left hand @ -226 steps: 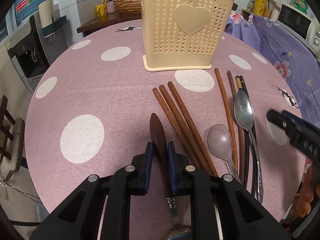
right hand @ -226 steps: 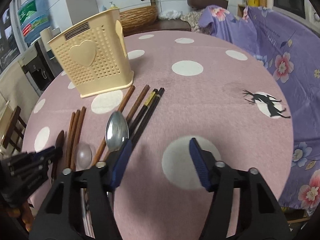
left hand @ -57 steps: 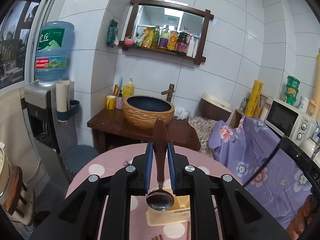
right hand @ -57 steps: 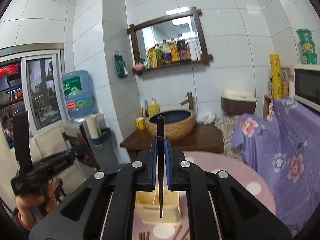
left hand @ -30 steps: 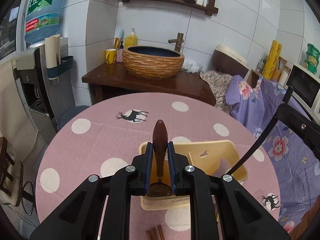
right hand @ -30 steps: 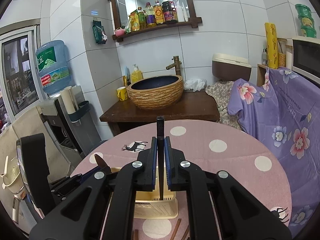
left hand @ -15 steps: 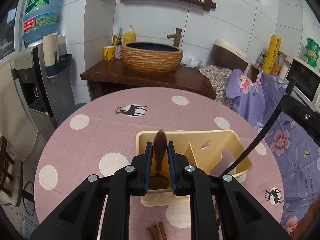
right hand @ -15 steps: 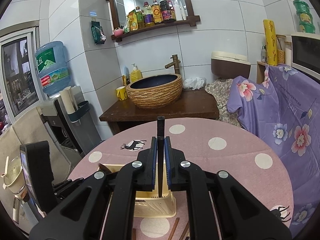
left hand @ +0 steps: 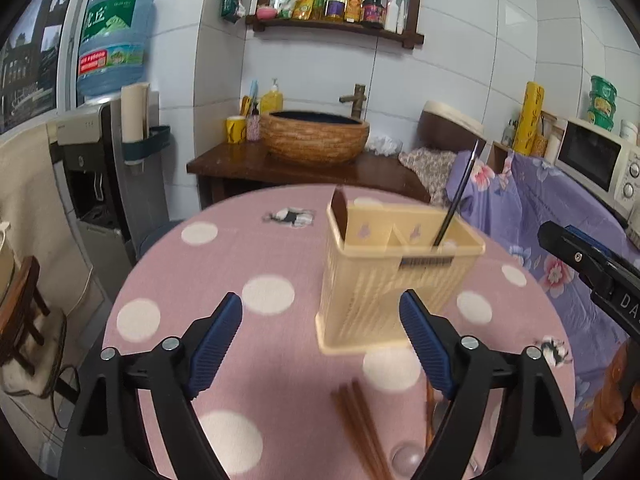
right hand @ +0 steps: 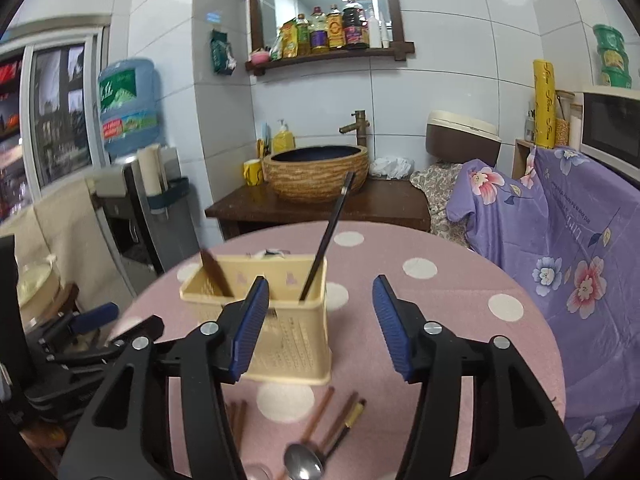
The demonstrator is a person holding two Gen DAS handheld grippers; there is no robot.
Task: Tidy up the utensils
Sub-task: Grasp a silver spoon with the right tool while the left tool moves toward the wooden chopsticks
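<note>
On the tabletop, the holder stands at my 12 o'clock, spoon handle left, chopstick right. My left gripper and right gripper have just been opening, both empty.

Utensil holder stands on the tabletop. Wooden-handled spoon leans in its left compartment, black chopstick in the right. In front of the holder, on the tabletop: brown chopsticks left, metal spoon and more chopsticks right. Sink counter behind the tabletop
</note>
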